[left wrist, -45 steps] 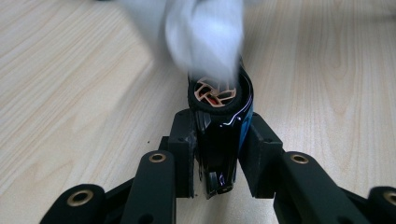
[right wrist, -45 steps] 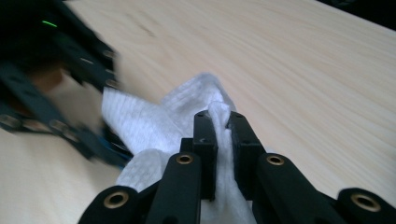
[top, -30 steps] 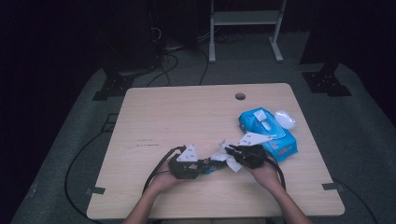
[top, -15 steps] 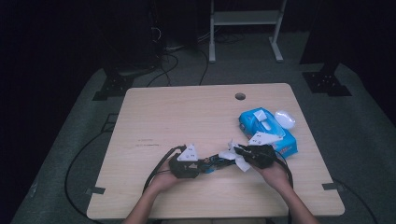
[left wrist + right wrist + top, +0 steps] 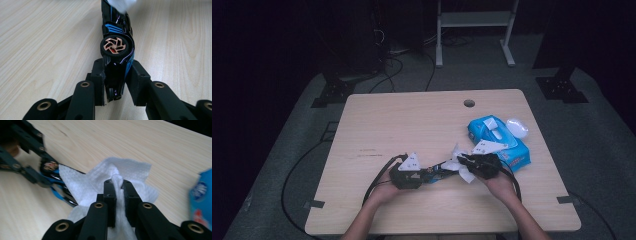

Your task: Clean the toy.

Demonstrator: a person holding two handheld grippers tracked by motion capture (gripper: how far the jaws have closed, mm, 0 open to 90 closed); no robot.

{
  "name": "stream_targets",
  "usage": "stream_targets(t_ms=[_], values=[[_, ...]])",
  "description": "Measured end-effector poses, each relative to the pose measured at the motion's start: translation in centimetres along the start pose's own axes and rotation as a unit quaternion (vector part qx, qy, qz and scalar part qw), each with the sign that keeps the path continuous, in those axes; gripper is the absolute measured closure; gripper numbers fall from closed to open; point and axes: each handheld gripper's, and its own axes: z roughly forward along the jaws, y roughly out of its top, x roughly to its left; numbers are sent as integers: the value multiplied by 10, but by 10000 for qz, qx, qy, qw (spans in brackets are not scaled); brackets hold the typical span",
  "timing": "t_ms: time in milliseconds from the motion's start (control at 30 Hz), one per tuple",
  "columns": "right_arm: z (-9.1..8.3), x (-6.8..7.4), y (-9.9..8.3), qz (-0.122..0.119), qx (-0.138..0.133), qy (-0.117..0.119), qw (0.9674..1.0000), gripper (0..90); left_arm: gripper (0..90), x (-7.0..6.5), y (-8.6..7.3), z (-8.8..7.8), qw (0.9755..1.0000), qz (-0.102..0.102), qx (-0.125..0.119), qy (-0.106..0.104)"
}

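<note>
Right gripper [image 5: 462,164], clamped on crumpled white paper wipe [image 5: 110,178], shifts rightward along black-and-blue toy car [image 5: 116,50] clamped in left gripper [image 5: 424,175]: wiping under way.

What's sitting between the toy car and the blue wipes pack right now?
In the high view, the right tongs and their white wipe lie between toy car and wipes pack.
</note>
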Motion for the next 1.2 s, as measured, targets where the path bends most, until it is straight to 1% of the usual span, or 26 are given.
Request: stream_targets(t_ms=[33, 67, 100, 133, 200, 233, 267, 333, 400, 433, 467, 500, 533, 567, 600, 667, 767, 800, 833, 933, 967, 1000, 1067, 1200], values=[[-1, -2, -1, 80, -1, 3, 10000, 828, 689, 0, 0, 0, 10000, 19, 10, -6], [0, -3, -1, 82, -5, 10, 10000, 828, 689, 1, 0, 0, 10000, 15, 6, -9], [1, -2, -1, 98, -13, 35, 9999, 828, 688, 1, 1, 0, 10000, 10, 5, -14], [5, 2, 1, 114, -43, 87, 9999, 828, 688, 1, 1, 0, 10000, -6, 2, -16], [11, 10, 5, 24, -81, 186, 9998, 828, 688, 1, 0, 0, 10000, -15, -4, -14], [16, 15, 9, 42, -85, 375, 9993, 828, 688, 0, 0, 0, 10000, -13, -5, -12], [19, 20, 11, -37, -83, 395, 9992, 828, 689, 0, 0, 0, 10000, -6, -1, -10], [23, 25, 14, -165, -51, 428, 9989, 828, 689, 0, 0, 0, 10000, 6, 3, -12], [21, 21, 13, -150, -33, 383, 9991, 828, 689, 1, 0, 0, 10000, 10, 11, -19], [18, 17, 12, -122, -23, 304, 9995, 829, 689, 1, 0, 0, 10000, 10, 11, -19], [13, 9, 10, -71, -21, 168, 9998, 829, 690, 1, -1, 0, 10000, -32, -34, -39], [11, 5, 8, -31, -12, 96, 9999, 829, 690, 1, -1, 0, 10000, -46, -49, -51], [7, -2, 6, 103, -1, 28, 9999, 829, 690, 2, -1, 0, 10000, -54, -48, -56], [5, -4, 5, 154, -2, 34, 9999, 829, 690, 2, -1, 1, 10000, -62, -48, -53], [4, -4, 4, 143, -21, 35, 9999, 829, 689, 2, 0, 1, 10000, -53, -42, -45], [8, 3, 6, 68, -12, 119, 9999, 828, 690, 1, 0, 1, 10000, -59, -42, -40], [17, 18, 12, -35, -23, 333, 9994, 829, 690, 0, 1, 1, 10000, -38, -23, -35], [21, 24, 15, -74, -45, 451, 9989, 829, 690, 0, 1, 1, 10000, -40, -28, -39], [25, 30, 17, -62, -61, 589, 9982, 829, 690, 0, 1, 1, 10000, -49, -33, -42], [36, 46, 23, -192, -51, 854, 9961, 828, 690, 1, 0, 1, 10000, -57, -41, -48], [39, 50, 24, -280, -37, 856, 9959, 828, 690, 1, 0, 1, 10000, -59, -34, -37], [39, 52, 26, -354, -10, 811, 9961, 828, 690, 1, 0, 1, 10000, -52, -28, -37], [39, 48, 26, -324, -8, 778, 9964, 828, 691, 1, 0, 1, 10000, -70, -43, -31], [26, 25, 19, -206, 49, 455, 9987, 829, 690, 1, -1, 1, 10000, -69, -45, -20]])
